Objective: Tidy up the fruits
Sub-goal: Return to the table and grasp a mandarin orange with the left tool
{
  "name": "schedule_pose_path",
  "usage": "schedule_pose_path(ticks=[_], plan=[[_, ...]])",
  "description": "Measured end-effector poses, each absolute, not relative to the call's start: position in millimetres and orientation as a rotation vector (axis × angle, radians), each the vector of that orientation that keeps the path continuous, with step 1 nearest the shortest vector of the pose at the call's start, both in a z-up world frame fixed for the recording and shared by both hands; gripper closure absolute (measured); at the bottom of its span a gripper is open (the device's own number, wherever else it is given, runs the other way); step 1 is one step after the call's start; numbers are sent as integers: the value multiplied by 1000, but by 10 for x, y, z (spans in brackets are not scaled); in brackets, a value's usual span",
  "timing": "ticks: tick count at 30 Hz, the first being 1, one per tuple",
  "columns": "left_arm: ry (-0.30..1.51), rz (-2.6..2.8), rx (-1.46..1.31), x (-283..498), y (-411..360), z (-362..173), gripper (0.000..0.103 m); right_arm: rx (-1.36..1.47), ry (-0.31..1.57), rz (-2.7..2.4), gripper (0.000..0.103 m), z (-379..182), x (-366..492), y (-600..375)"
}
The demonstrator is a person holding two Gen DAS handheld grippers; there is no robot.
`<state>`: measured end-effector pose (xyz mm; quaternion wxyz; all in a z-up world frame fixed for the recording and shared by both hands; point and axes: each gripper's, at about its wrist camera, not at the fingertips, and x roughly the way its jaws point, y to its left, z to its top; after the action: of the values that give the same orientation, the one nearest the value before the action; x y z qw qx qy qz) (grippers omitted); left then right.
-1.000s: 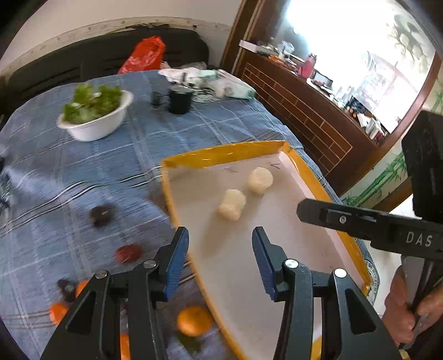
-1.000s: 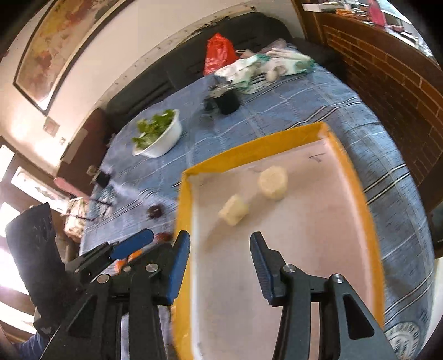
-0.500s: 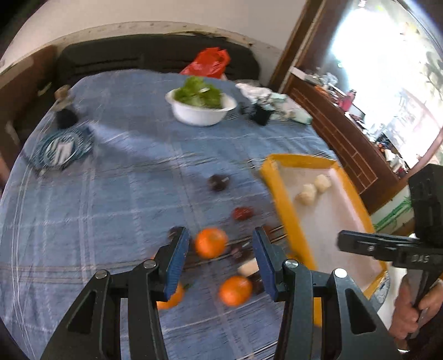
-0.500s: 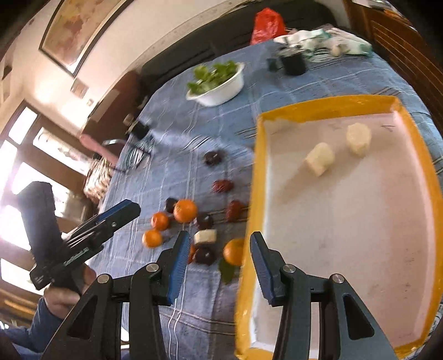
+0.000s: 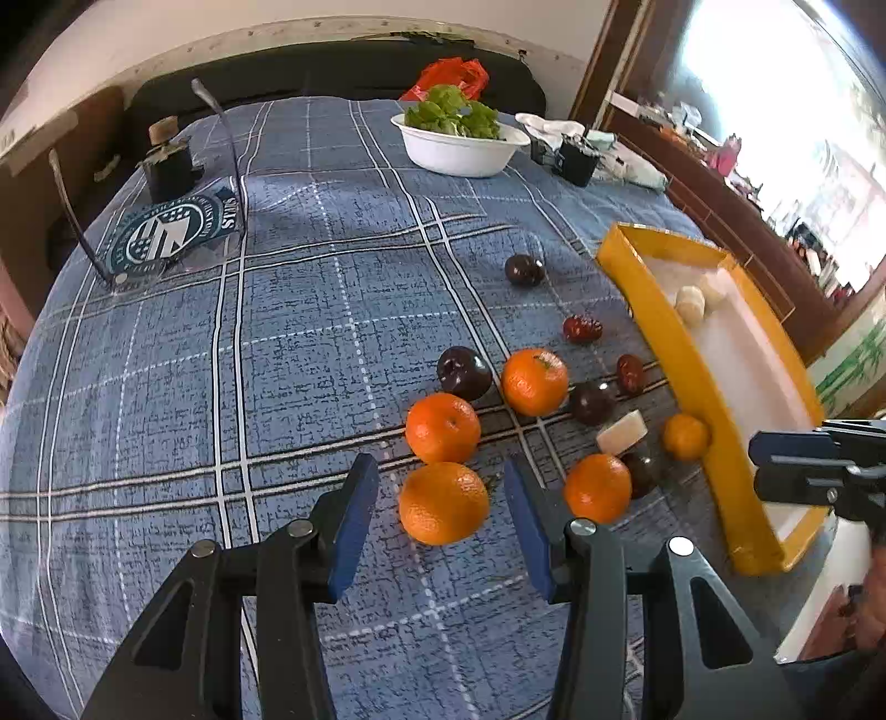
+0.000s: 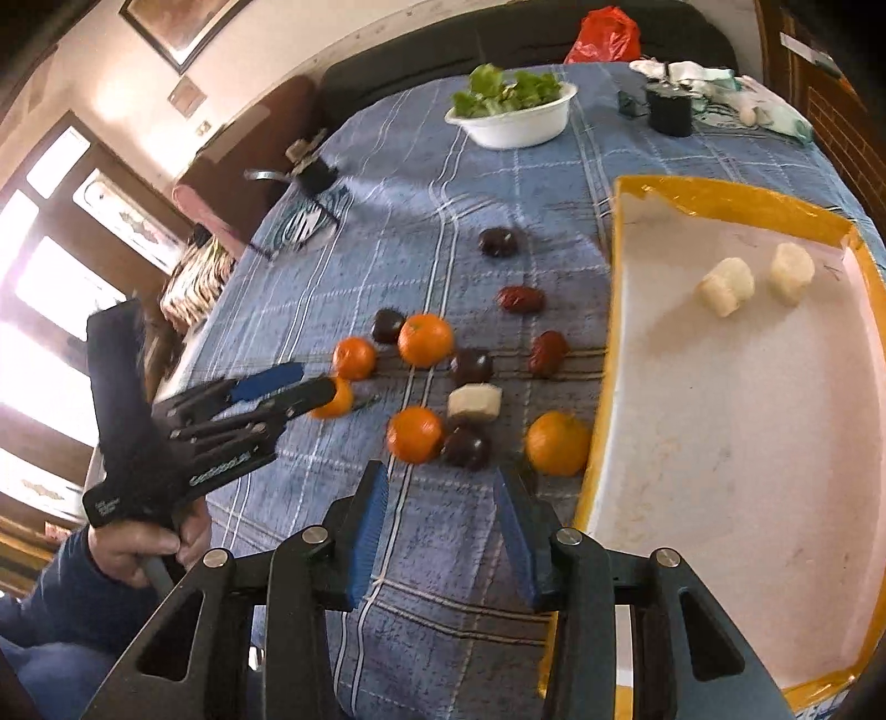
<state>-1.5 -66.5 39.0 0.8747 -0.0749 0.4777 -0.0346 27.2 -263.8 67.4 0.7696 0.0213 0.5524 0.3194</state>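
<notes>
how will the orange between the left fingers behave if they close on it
The orange looks round, so it may roll on the cloth if nudged off-centre. Its peel looks firm and dimpled, so the open left gripper should probably hold it without slipping.

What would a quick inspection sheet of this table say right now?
Surface: blue plaid tablecloth.
Job's things: five oranges, dark plums and red dates loose on the cloth; one pale chunk among them, two more in the yellow tray.
Clutter: bowl of greens, glasses, black cup, red bag.
Grippers: left gripper open around an orange; right gripper open, empty.
Cables: nothing seen.
Surroundings: dark sofa, windows.
</notes>
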Motion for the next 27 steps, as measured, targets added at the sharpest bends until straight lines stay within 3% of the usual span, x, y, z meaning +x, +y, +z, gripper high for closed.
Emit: schedule_pose_path(ticks=[4, 17, 21, 27], plan=[[1000, -80, -135, 8, -671, 328, 65, -11, 1198, 700, 59, 626, 158, -2544], [1001, -143, -145, -4, -731, 132, 68, -69, 1188, 657, 62, 588, 150, -2424], [991, -129, -169, -75, -701, 132, 68, -69, 1204, 645, 70, 508, 190, -2408], [978, -120, -160, -155, -720, 126, 68, -95, 1201, 648, 71, 444, 249, -2332]])
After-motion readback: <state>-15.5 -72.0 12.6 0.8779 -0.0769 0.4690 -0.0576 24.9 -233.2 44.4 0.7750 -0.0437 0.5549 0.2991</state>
